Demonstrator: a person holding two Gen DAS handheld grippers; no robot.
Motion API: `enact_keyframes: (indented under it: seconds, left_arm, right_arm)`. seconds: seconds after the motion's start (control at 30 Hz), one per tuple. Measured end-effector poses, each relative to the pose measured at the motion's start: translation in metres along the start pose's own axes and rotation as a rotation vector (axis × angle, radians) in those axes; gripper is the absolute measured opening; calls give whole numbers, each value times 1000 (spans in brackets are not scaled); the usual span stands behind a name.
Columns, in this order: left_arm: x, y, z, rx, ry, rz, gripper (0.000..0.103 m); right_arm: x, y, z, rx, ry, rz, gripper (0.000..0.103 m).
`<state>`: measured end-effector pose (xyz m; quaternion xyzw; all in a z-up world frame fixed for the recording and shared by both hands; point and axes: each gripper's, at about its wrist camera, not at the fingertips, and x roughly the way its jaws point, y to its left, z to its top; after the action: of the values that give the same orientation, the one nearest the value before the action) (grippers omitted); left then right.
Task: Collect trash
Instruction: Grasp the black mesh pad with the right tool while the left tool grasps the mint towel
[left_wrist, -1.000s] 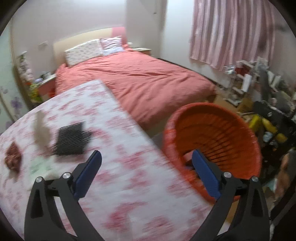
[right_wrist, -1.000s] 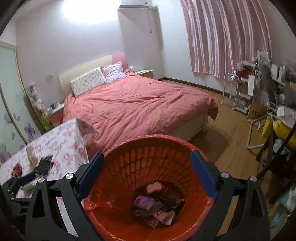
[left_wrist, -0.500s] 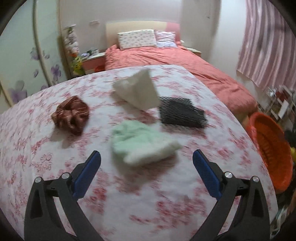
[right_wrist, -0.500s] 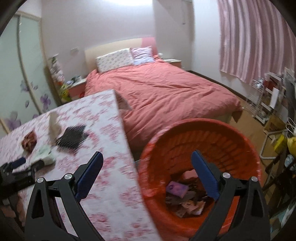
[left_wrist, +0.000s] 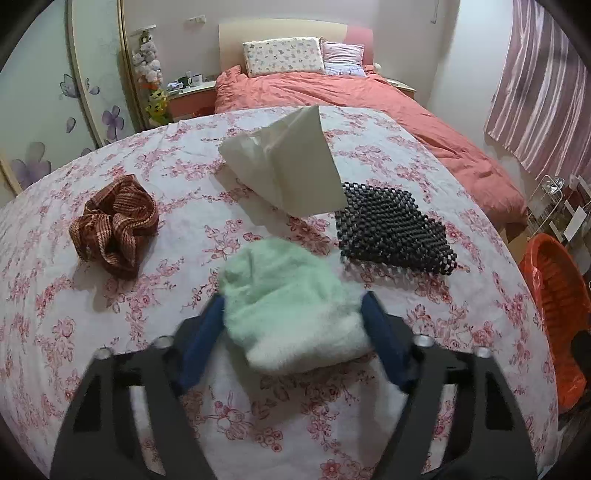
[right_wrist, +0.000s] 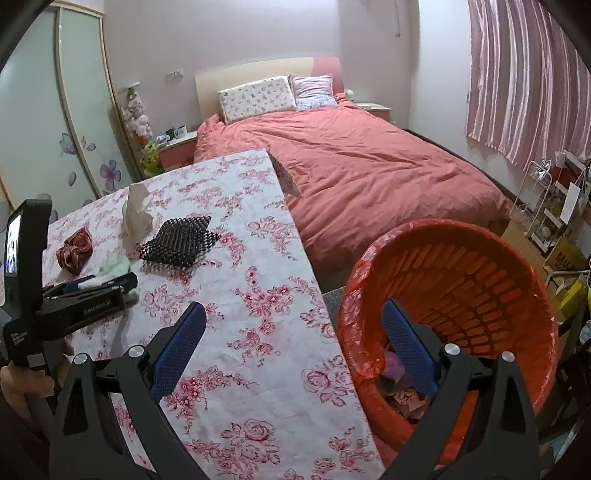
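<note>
Where it lies bunched: fluffy mint-green cloth (left_wrist: 291, 306).

Bed (right_wrist: 354, 162), salmon duvet, far centre. Two pillows (right_wrist: 256, 98) at headboard. Striped curtain (right_wrist: 524, 74) far right. Wardrobe (right_wrist: 55, 122) w/ flower decals, left. Wire rack (right_wrist: 537, 199) right.

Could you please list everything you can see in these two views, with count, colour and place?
Fluffy cloth: one, mint green, on the table between the left gripper's pads.
Scrunchie: one, brown striped, table's left.
Tissue: one, white, standing mid-table.
Beaded mat: one, black, right of the tissue.
Table: one, white cloth with pink flowers.
Basket: one, orange, on the floor beside the table, trash inside.
Bed: one, coral cover, behind.
Left gripper: black, blue pads, just closing around the cloth.
Right gripper: open, empty.
</note>
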<state>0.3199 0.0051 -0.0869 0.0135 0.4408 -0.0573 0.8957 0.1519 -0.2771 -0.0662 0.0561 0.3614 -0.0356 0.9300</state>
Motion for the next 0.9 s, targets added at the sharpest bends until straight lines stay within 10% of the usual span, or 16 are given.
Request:
enact_keyframes:
  seconds: [0.23,0.9]
  left_arm:
    - [-12,18,-6,4,-3,-31,25]
    - [-46,138,-38,-166,4,51,39]
  right_arm:
    - [8,17,-1,-20,20,36,95]
    - [104,134,41,-197,115,92,94]
